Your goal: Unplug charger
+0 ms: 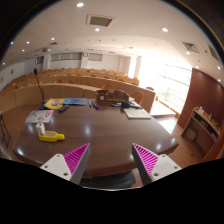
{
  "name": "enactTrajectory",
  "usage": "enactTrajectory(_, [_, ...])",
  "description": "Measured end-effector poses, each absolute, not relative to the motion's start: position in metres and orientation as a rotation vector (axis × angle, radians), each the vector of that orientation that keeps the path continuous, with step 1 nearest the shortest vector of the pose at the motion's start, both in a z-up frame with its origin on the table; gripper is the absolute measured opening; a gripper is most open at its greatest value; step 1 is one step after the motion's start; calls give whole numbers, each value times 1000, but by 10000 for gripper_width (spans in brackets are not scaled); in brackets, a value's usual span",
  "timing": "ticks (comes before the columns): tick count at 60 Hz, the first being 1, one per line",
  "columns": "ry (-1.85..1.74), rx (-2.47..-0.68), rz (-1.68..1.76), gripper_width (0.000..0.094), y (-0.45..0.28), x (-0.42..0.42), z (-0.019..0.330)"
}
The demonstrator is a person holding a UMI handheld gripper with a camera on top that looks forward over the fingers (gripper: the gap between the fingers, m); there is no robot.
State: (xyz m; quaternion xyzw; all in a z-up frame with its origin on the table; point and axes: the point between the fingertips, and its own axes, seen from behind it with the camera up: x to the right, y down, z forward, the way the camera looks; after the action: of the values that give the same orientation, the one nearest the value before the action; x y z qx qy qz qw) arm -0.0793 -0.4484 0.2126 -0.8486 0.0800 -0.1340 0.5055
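Observation:
My gripper [111, 160] is open, its two pink pads [77, 157] wide apart with nothing between them. It hovers above the near edge of a large round brown table [100, 135]. A dark boxy object with cables [112, 98] sits at the far side of the table, well beyond the fingers; I cannot make out a charger or plug on it.
On the table's left lie a yellow item [51, 136], a white packet [40, 117], a yellow disc [54, 104] and a blue sheet [76, 101]. A book [136, 113] lies to the right. Rows of wooden desks [60, 82] stand behind; bright windows [170, 80] are to the right.

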Motion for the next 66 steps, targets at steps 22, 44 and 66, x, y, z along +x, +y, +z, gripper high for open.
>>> enactTrajectory(22, [215,-2138,-373,844,-478,-99,153])
enactTrajectory(44, [13,-2155,-116,832,-420,-307,90])
enactTrajectory(66, [-40,-2004,-70,841,-223,-430,77])
